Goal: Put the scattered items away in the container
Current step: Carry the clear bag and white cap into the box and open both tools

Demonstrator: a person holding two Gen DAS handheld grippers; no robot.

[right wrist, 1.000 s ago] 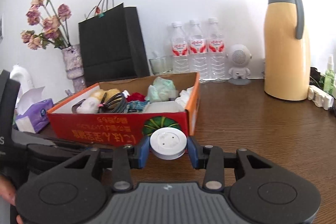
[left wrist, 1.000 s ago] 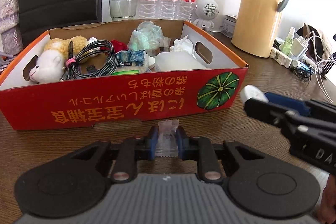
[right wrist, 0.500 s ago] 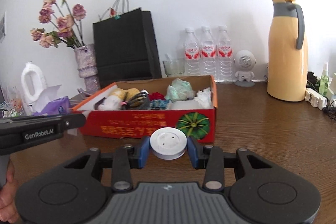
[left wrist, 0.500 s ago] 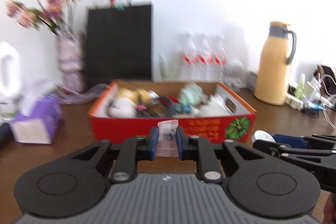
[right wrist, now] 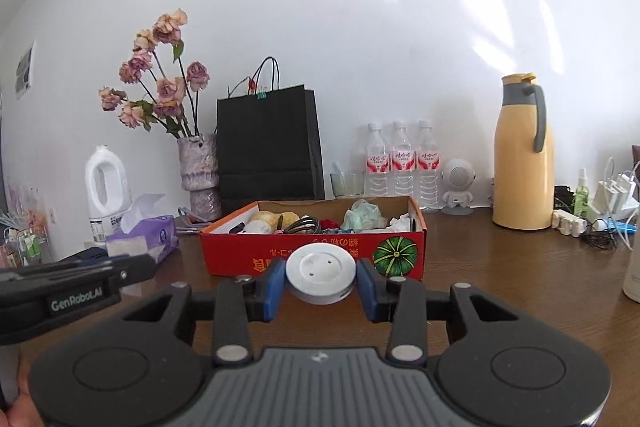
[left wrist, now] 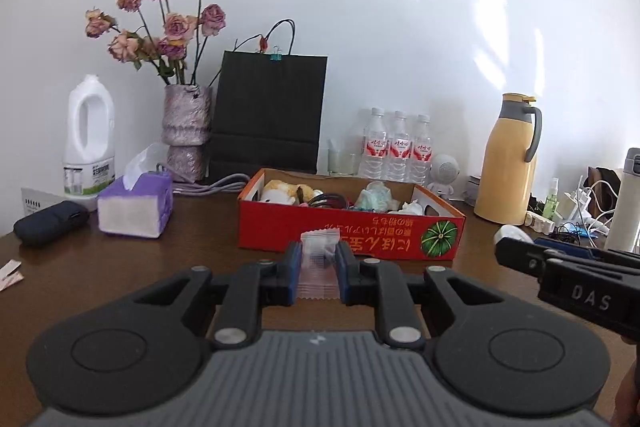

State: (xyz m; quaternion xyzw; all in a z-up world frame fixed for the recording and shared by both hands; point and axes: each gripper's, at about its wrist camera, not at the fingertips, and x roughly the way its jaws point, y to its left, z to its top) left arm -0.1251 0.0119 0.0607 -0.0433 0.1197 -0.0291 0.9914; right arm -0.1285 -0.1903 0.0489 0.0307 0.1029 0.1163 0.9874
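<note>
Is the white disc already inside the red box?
No, the white disc sits clamped between the right gripper fingers, short of the red box.

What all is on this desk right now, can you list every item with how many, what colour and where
box: 1, red cardboard, mid-table, holding toys and cables
plush toy: 1, cream, box's left end
dried roses in vase: 1 bunch, pink, back left
paper bag: 1, black, behind box
water bottles: 3, clear with red labels, back wall
thermos jug: 1, yellow, back right
tissue pack: 1, purple, left of box
detergent bottle: 1, white, far left
speaker figure: 1, white, beside bottles
sachet: 1, clear, pinched in left gripper
round puck: 1, white, pinched in right gripper
</note>
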